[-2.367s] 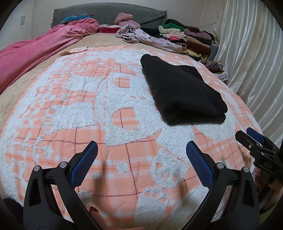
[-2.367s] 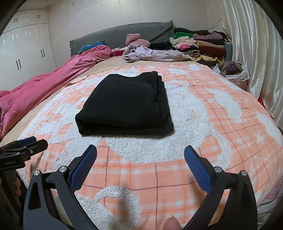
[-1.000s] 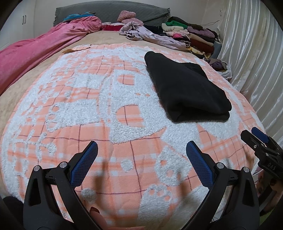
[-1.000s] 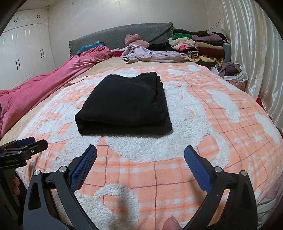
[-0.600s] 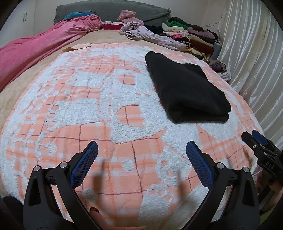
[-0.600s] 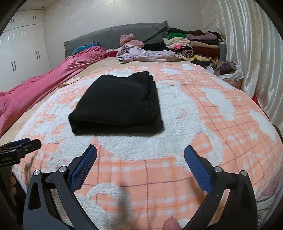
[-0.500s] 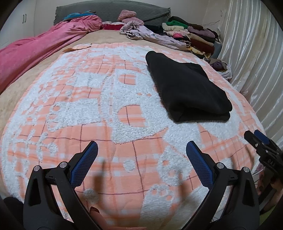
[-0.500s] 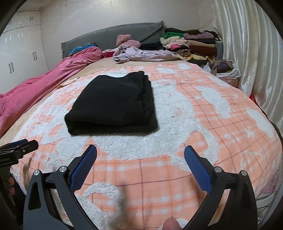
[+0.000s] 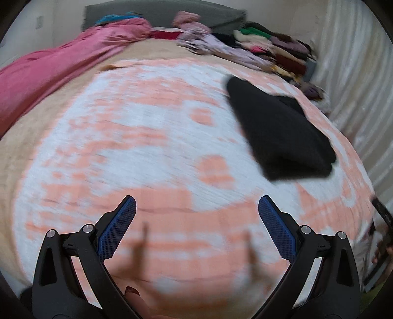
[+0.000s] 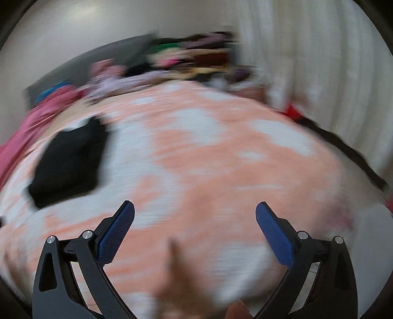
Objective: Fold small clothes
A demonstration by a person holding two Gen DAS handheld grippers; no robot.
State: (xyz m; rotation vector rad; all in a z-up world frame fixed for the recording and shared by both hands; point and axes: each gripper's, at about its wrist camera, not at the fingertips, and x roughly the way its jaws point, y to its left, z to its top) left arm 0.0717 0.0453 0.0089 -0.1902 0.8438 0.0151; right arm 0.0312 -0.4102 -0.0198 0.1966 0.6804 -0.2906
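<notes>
The black garment (image 9: 280, 130) lies folded into a compact rectangle on the orange-and-white plaid blanket (image 9: 157, 152), toward the right-hand side of the bed in the left wrist view and at the far left of the right wrist view (image 10: 68, 162). Neither tool touches it.

Tool state: the left gripper (image 9: 196, 220) is spread wide with nothing between its blue pads (image 9: 118, 225). The right gripper (image 10: 195, 225) is likewise spread wide and empty.

Risks from here:
- Both views are motion-blurred, the right one heavily, so edges of the fold cannot be checked. A layer may be looser than it appears.
- A gripper passing low over the garment could catch the top layer and undo the fold.
- The blanket pile is fleecy; a finger dragged across it may pull the blanket and shift the garment with it.
- Reaching to the far end of the bed for the next item risks dragging a sleeve of loose clothing across the finished piece.

Surroundings: a pink duvet (image 9: 56, 71) runs along the left side. A pile of mixed clothes (image 9: 267, 46) sits at the head of the bed before a grey headboard (image 9: 157, 12). A pale curtain (image 9: 358, 73) hangs on the right.
</notes>
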